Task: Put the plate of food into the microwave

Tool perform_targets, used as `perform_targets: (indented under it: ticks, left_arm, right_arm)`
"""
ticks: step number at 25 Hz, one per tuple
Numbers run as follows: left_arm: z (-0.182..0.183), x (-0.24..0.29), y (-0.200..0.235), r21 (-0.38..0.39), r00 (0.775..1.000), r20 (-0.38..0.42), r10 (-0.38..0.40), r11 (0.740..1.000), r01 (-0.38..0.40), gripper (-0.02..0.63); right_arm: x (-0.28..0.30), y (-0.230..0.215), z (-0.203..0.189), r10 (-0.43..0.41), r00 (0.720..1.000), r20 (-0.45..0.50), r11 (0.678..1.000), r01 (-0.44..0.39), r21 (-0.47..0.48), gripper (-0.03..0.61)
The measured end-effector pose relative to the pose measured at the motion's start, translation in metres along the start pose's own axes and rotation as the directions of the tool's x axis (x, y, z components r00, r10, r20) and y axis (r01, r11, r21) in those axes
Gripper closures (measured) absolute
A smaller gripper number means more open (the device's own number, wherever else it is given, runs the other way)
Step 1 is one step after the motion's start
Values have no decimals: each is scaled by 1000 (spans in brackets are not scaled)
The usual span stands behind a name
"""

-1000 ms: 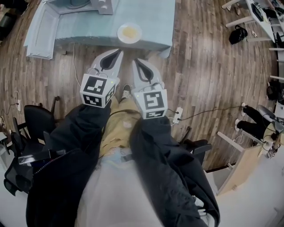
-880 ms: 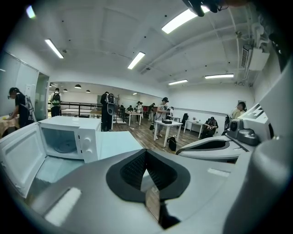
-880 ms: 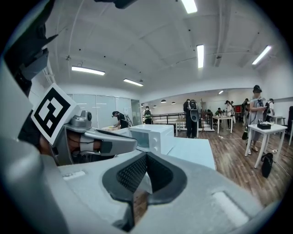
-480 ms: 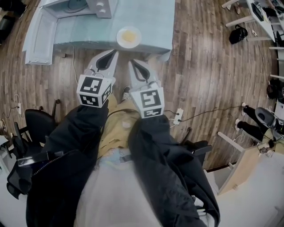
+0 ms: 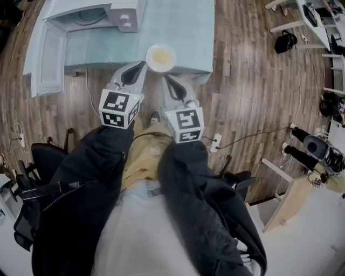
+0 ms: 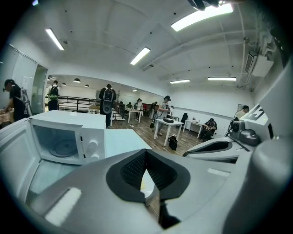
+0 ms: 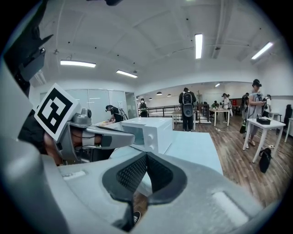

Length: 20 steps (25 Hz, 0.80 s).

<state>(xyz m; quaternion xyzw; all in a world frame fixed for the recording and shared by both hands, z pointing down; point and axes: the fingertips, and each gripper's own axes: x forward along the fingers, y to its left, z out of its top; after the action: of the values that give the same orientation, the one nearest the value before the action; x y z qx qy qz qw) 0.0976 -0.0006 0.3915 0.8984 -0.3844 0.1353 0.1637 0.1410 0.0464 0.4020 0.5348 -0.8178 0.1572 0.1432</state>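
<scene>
The plate of food (image 5: 161, 56) stands at the near edge of the worktop (image 5: 183, 21), which has a pale blue cover. Nothing holds the plate. The microwave (image 5: 108, 12) is further back and to the left, well apart from the plate. Its door (image 5: 46, 56) is swung open to the left.

Only the head view shows the whole plate, with the yellow food in its middle. In the left gripper view only a narrow strip of it (image 6: 145, 185) appears, in the gap below the closed jaws. The right gripper view shows no clear part of it.

The left claw (image 5: 141, 64) has its tips just beside the left rim of the plate; contact cannot be judged. The right claw (image 5: 165, 78) is in front of the worktop edge, just below the plate. Each gripper view shows its own jaws pressed together at the tips, with nothing between them: left claw (image 6: 145, 153), right claw (image 7: 146, 154).

The left gripper view looks into the open microwave (image 6: 64, 137) and shows the round turntable (image 6: 62, 148) inside. In the right gripper view the left gripper and its marker cube (image 7: 55, 112) cover a part of the microwave (image 7: 149, 130).

The head view cuts off the top of the microwave. Dark sleeves (image 5: 91, 178) hide the hands. Both gripper views show people and white tables far behind, too small for details.
</scene>
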Motion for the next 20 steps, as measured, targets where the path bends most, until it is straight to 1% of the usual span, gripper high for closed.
perform_targets:
  ticks: [3,5,7,12,16,20]
  left_arm:
    - [-12,14,40,-26,999,-46,3,1000,-4,614]
    - [-24,18,51,-38,996,-92,-4,999,1,614]
    - [-42,22,59,-57,989,-148,-29,998,21,614]
    - [-90,33,88,-115,956,-276,-93,991,63,614]
    - [-116,41,107,-99,927,-347,-144,988,116,614]
    - [-130,51,115,-105,899,-395,-189,982,160,614]
  right_arm:
    - [39,0,-1,4,999,-50,1000,-3,12,581]
    - [50,-2,-5,7,997,-83,999,-4,38,581]
    - [59,-4,-15,10,992,-125,998,-3,56,581]
    - [93,-4,-49,16,966,-258,997,5,79,581]
    - [117,-2,-72,9,939,-345,994,30,108,581]
    - [125,-11,-91,-24,917,-397,983,93,156,581]
